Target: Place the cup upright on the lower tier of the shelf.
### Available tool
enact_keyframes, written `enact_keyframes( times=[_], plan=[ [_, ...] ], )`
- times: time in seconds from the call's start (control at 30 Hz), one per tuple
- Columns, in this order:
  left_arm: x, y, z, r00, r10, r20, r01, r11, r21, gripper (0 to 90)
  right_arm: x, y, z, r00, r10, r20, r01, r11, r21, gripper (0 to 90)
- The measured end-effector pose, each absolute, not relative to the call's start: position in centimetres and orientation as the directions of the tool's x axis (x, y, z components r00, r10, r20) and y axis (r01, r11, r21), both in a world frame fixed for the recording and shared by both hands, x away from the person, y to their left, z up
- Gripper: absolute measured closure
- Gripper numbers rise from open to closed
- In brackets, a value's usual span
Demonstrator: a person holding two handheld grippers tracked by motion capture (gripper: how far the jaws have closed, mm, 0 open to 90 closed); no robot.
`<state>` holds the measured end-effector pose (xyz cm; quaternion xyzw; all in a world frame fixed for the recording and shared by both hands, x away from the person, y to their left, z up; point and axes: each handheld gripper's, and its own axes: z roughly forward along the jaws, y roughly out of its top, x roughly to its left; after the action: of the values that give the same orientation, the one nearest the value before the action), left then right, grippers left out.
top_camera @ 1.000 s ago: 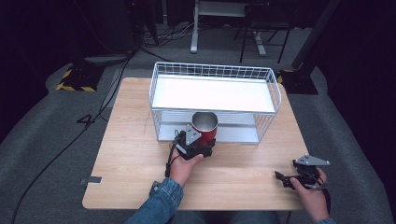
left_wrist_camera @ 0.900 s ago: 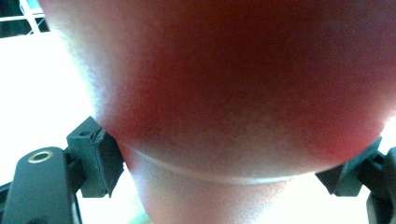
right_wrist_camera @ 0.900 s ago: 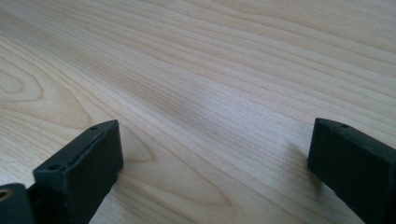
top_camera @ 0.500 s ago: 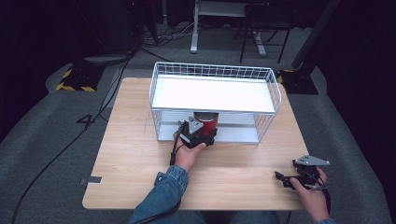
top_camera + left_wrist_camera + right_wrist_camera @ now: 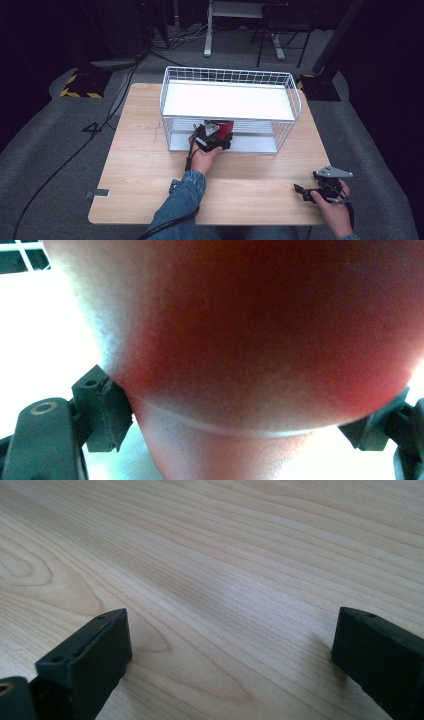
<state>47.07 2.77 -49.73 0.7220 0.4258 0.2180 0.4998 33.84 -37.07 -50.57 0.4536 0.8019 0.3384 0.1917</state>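
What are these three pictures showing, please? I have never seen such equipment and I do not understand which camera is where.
A person sits at a wooden table and holds a hand-held gripper in each hand. The high view looks down from above. The other two cameras ride on the tools themselves. On the table stands a white wire rack with two levels. The left hand-held gripper clamps a red cup at the rack's lower level; its camera is so close that the cup looks blurred. The right hand-held gripper is open, holds nothing, and its camera looks at bare wood.
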Motion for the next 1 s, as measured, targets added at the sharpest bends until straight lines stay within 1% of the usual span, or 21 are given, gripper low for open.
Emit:
enact_keyframes(
  times=[0.07, 0.2, 0.27, 0.4, 0.43, 0.57, 0.73, 0.93, 0.97, 1.0],
  plan=[
    [47.4, 2.5, -49.8, 0.555, 0.825, -0.108, 0.393, -0.146, 0.908, 16.9, 33.8, -37.1, -50.6, -0.515, 0.857, -0.001, 0.598, 0.360, 0.717, 2.7],
    [47.5, 2.3, -49.7, 0.543, 0.834, -0.102, 0.404, -0.153, 0.902, 16.8, 33.8, -37.1, -50.6, -0.517, 0.856, -0.001, 0.597, 0.361, 0.716, 2.6],
    [47.5, 2.1, -49.8, 0.555, 0.827, -0.093, 0.400, -0.168, 0.901, 16.5, 33.8, -37.1, -50.6, -0.518, 0.856, -0.002, 0.597, 0.362, 0.716, 2.6],
    [47.5, 1.9, -49.7, 0.546, 0.834, -0.073, 0.393, -0.179, 0.902, 16.0, 33.8, -37.1, -50.6, -0.521, 0.854, -0.001, 0.595, 0.364, 0.716, 2.6],
    [47.5, 1.8, -49.7, 0.551, 0.833, -0.055, 0.387, -0.196, 0.901, 15.4, 33.8, -37.1, -50.6, -0.520, 0.854, 0.000, 0.596, 0.363, 0.717, 2.6],
    [47.3, 1.8, -49.6, 0.546, 0.835, -0.061, 0.381, -0.183, 0.906, 15.2, 33.8, -37.1, -50.6, -0.520, 0.854, 0.000, 0.596, 0.363, 0.716, 2.6],
    [47.0, 1.8, -49.2, 0.542, 0.840, -0.005, 0.375, -0.237, 0.896, 15.2, 33.8, -37.1, -50.6, -0.520, 0.854, 0.000, 0.596, 0.363, 0.716, 2.6],
    [46.1, 2.3, -48.4, 0.533, 0.845, -0.034, 0.407, -0.221, 0.886, 15.4, 33.8, -37.1, -50.6, -0.520, 0.854, 0.000, 0.596, 0.363, 0.716, 2.6],
    [46.1, 2.3, -48.4, 0.533, 0.845, -0.034, 0.407, -0.221, 0.886, 15.3, 33.8, -37.1, -50.6, -0.520, 0.854, 0.000, 0.596, 0.363, 0.716, 2.6],
    [46.0, 2.5, -48.3, 0.542, 0.840, -0.015, 0.398, -0.241, 0.885, 15.3, 33.8, -37.1, -50.6, -0.520, 0.854, -0.001, 0.595, 0.363, 0.717, 2.6]
  ],
)
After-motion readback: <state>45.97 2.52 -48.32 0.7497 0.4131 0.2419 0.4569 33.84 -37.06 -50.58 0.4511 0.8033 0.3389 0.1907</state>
